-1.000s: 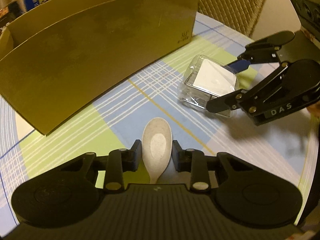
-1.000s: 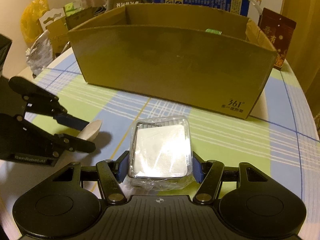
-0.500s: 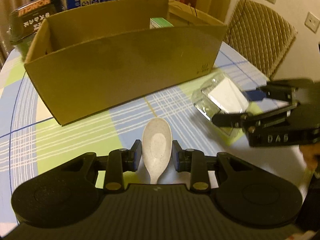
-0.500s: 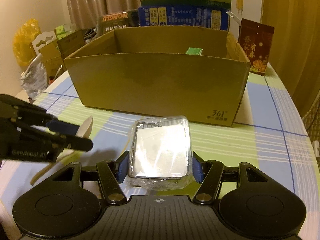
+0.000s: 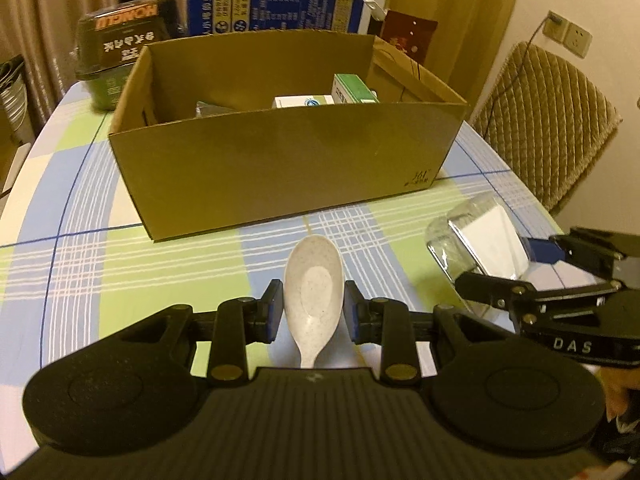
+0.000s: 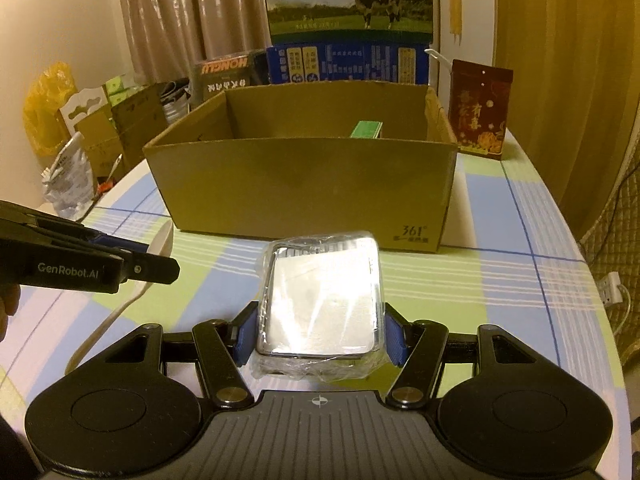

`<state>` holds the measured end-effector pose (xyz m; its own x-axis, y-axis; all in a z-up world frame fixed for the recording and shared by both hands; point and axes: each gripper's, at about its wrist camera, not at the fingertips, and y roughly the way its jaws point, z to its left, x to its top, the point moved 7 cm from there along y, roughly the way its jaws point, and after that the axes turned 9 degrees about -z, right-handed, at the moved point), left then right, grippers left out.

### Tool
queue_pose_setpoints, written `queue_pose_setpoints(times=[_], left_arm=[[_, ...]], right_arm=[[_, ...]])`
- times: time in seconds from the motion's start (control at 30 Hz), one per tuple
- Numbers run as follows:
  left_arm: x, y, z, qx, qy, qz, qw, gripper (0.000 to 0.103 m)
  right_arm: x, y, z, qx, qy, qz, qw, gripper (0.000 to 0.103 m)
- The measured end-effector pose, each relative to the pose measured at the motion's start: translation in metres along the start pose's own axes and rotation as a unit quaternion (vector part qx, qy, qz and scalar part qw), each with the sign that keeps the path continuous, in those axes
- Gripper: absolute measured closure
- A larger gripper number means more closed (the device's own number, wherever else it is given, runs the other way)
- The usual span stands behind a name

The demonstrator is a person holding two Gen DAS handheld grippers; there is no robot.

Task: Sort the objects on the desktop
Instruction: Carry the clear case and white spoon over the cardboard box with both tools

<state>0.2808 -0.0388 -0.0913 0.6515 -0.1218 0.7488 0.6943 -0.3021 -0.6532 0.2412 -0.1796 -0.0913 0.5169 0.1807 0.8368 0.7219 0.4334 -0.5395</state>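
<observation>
My left gripper is shut on a white speckled spoon and holds it above the checked tablecloth, in front of an open cardboard box. My right gripper is shut on a clear plastic-wrapped box with a white card inside, also held up before the cardboard box. In the left wrist view the right gripper and its wrapped box are at the right. In the right wrist view the left gripper and the spoon are at the left.
The cardboard box holds a green carton, a white carton and a dark item. Behind it stand a blue box, a milk carton case, a dark package and a red bag. A chair stands at right.
Both grippers have risen with their loads and now look over the box rim, so its inside shows. The left gripper turned to face the box squarely.
</observation>
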Motion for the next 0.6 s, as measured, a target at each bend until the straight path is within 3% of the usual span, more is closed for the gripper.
queue_pose_setpoints(times=[0.17,0.33,0.6], left_arm=[[0.004,-0.014,-0.005,0.006,0.000,-0.006,1.0000,0.077],[0.020,-0.027,-0.008,0.011,0.007,-0.015,0.9998,0.077],[0.087,-0.047,-0.005,0.007,0.025,-0.049,0.9985,0.077]], right_arm=[[0.012,-0.012,0.002,0.002,0.004,-0.006,1.000,0.044],[0.047,-0.020,-0.001,0.005,0.004,-0.024,1.000,0.044],[0.129,-0.014,-0.004,0.014,-0.010,-0.056,0.998,0.044]])
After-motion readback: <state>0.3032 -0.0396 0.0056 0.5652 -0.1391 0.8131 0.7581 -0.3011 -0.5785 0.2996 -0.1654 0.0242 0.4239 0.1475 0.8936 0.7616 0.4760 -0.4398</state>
